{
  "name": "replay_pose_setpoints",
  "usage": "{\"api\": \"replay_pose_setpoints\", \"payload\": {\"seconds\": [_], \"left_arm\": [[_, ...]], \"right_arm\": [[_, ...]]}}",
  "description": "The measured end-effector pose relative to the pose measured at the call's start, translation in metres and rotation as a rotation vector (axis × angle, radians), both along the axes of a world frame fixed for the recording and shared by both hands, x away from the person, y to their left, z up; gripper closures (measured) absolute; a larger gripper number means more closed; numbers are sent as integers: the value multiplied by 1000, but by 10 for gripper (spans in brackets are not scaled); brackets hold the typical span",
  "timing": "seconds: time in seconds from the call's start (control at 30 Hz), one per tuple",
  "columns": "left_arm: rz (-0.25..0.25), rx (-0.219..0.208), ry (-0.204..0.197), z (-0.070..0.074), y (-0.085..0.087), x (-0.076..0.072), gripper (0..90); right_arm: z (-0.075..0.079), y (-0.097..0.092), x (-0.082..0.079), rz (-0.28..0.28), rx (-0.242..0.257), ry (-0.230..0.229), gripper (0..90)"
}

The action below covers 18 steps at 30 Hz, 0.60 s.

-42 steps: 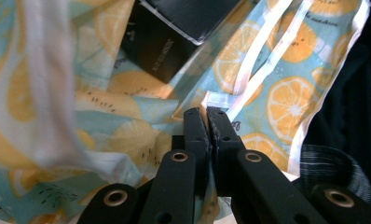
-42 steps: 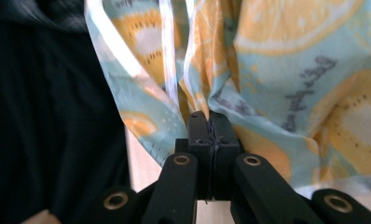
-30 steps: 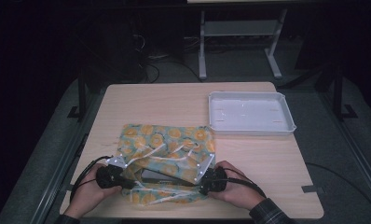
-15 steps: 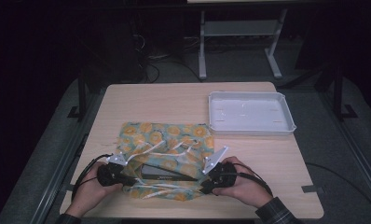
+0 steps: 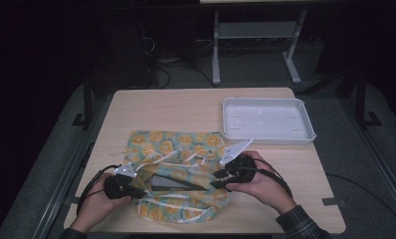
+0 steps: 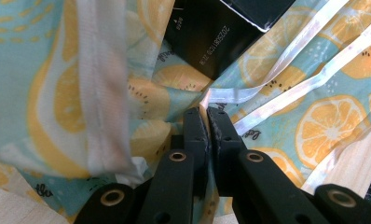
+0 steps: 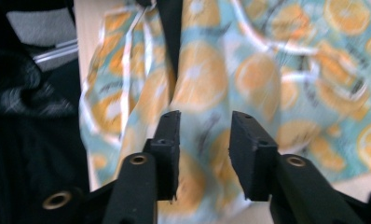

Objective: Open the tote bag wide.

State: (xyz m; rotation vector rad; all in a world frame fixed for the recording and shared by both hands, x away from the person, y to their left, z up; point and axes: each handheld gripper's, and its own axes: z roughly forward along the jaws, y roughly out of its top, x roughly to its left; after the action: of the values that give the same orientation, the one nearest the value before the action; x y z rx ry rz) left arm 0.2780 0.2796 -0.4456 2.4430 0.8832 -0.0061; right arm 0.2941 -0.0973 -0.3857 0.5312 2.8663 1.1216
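My left gripper (image 6: 206,122): jaws clamped on lemon-print cloth (image 6: 44,93). My right gripper (image 7: 204,140): jaws just opening, nothing gripped. Black box (image 6: 211,32) ahead.

High view dim, my surroundings black beyond the desk (image 5: 196,107); right gripper view motion-blurred, left gripper view sharp, bright.

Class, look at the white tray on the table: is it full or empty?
Empty. In the high view the white tray shows only its bare floor; the lemon-print cloth lies beside it on the table.
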Motion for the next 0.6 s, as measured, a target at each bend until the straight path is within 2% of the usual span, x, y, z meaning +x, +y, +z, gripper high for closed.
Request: {"api": "replay_pose_setpoints", "payload": {"seconds": [0.17, 0.27, 0.37, 0.6], "left_arm": [[2, -2, 1, 0, 0, 0, 869], [-2, -1, -1, 0, 0, 0, 868], [-3, 1, -3, 0, 0, 0, 867], [-3, -1, -4, 0, 0, 0, 867]], "right_arm": [[4, 11, 5, -2, 14, -5, 576], [6, 22, 8, 20, 23, -9, 562], [3, 37, 11, 44, 13, -15, 540], [-5, 57, 14, 82, -8, -27, 501]]}}
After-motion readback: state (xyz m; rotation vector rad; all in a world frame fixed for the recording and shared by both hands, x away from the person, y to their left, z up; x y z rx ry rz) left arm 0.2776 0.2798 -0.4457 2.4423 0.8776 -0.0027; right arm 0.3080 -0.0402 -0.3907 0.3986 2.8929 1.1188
